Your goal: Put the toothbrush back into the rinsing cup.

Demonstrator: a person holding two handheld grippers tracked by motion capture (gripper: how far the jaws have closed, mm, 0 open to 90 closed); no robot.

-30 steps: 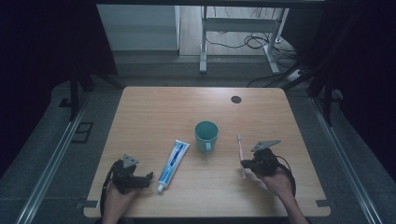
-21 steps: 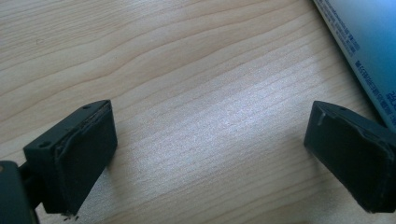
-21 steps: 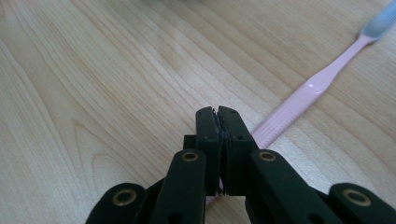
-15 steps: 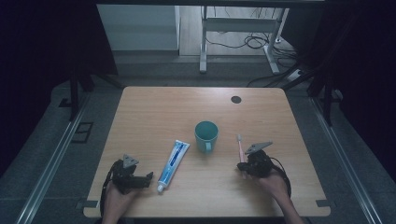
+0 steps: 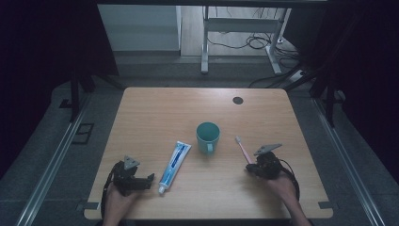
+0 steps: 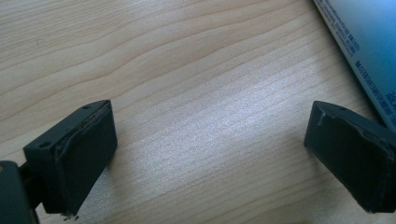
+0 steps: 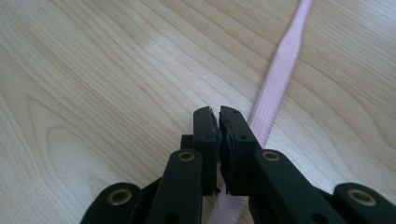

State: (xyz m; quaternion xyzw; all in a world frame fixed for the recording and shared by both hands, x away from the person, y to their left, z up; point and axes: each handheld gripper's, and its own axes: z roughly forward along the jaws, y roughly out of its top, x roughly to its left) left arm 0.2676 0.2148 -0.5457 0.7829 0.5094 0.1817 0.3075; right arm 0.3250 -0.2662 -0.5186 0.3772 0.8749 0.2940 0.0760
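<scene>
A pink toothbrush (image 5: 242,149) lies on the wooden table (image 5: 164,108), right of a teal cup (image 5: 208,135). My right gripper (image 5: 249,168) sits at its handle end. In the right gripper view the jaws (image 7: 218,114) are shut together, and the pink handle (image 7: 280,70) runs flat on the wood just under and beside the right jaw. A blue and white toothpaste tube (image 5: 173,162) lies left of the cup. My left gripper (image 5: 148,179) rests open on the table just left of the tube's cap end. Between its jaws (image 6: 210,149) is bare wood, with the tube (image 6: 359,42) at the upper right.
A small dark round cap (image 5: 237,100) sits in the table near its far right corner. Beyond the far edge stand a table frame's metal legs (image 5: 204,42) and floor cables. Dark floor surrounds the table on both sides.
My right gripper has shifted slightly left beside the toothbrush's handle end. The left gripper, tube, cup and toothbrush have stayed put.
</scene>
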